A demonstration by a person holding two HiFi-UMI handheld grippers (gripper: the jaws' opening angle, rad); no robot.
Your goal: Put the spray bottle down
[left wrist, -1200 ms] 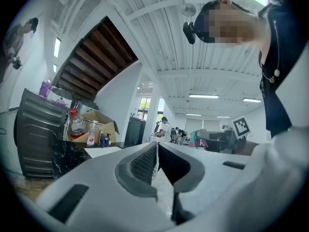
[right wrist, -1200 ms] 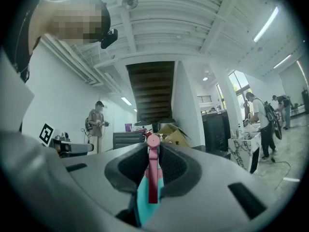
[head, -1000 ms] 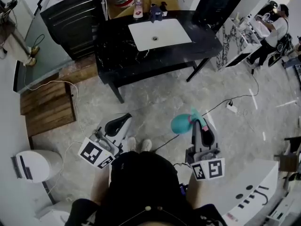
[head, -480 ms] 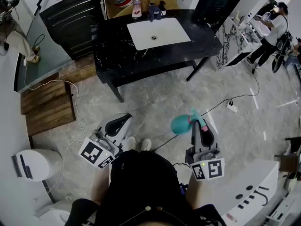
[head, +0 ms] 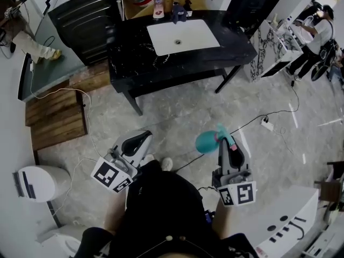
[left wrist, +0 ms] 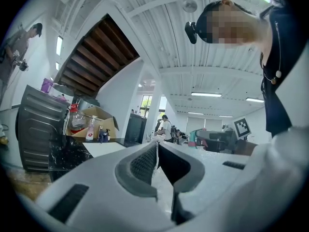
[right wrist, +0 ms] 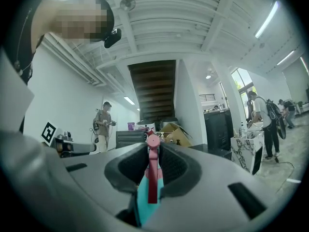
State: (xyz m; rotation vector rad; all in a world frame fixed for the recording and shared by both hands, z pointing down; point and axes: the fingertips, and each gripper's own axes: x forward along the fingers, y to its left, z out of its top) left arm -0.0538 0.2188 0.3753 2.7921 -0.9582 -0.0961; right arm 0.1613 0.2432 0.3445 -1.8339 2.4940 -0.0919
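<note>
The spray bottle [right wrist: 152, 178] shows only its pink trigger and a sliver of teal between the right gripper's [right wrist: 153, 149] pads. Bottles [head: 158, 1] behind the sink [head: 183, 36] are too small to identify, and a bystander [head: 29, 42] is cut off at the head view's corner.

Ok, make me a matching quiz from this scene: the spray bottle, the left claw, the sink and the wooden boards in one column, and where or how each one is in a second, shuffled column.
Column one
1. spray bottle
2. left claw
3. sink
4. wooden boards

Column two
A. set into the black counter
B. shut, nothing in it
C. lying on the floor beside the counter
D. clamped in the right claw

Pairs: 1-D, 2-B, 3-A, 4-C.
</note>
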